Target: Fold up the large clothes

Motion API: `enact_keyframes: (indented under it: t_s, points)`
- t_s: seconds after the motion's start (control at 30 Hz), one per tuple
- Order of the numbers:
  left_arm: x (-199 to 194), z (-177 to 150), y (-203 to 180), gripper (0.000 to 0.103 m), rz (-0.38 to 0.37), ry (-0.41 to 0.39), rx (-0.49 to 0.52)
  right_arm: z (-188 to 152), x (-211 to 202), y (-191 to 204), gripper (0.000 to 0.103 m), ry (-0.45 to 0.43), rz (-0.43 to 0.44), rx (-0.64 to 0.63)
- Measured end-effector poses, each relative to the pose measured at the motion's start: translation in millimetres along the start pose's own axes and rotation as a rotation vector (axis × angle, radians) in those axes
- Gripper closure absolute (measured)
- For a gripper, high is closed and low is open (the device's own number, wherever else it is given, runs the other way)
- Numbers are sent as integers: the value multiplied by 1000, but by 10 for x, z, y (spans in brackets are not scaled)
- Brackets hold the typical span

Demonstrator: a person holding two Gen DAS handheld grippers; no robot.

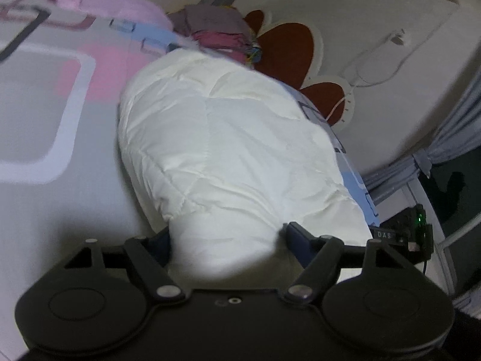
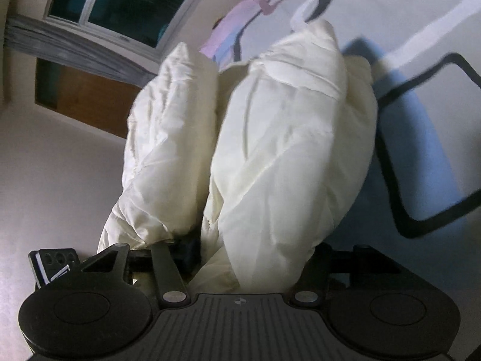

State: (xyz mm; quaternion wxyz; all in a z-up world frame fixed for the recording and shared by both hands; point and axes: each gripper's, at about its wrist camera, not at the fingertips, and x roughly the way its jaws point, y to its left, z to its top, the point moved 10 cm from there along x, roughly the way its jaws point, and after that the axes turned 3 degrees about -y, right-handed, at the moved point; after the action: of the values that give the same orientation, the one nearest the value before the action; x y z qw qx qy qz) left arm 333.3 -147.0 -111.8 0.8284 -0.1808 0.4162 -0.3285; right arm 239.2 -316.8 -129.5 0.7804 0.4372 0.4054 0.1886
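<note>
Left gripper (image 1: 228,237) and right gripper (image 2: 240,249) are each clamping the near end of the white padded garment (image 1: 228,138), whose long axis is running straight away across the bed (image 1: 36,114).

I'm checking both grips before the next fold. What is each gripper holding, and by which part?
Both grip the puffy cream-white quilted garment: the left gripper and the right gripper each pinch a bunched near end. Which part, cannot be told.

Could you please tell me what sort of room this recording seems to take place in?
Most likely a bedroom: the white padded garment lies on a patterned bedsheet, a pile of folded clothes sits beyond it, and a curtained window shows in the right wrist view.
</note>
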Motion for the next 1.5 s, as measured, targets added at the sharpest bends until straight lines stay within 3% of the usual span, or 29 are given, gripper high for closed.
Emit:
enact_keyframes:
  t_s: [0.23, 0.43, 0.63, 1.13, 1.5]
  points:
    - [-231, 192, -49, 28, 3, -30, 92, 19, 132, 163, 49, -26, 27, -24]
    - [-443, 273, 17, 28, -5, -60, 117, 71, 186, 288, 49, -40, 34, -60]
    - [-687, 416, 208, 28, -6, -95, 120, 95, 505, 586, 49, -37, 37, -102]
    - [-1426, 697, 1161, 28, 56, -166, 64, 8, 1917, 1420, 49, 39, 57, -212]
    - [-1631, 682, 2014, 28, 131, -194, -28, -166, 3010, 1511, 49, 146, 51, -238]
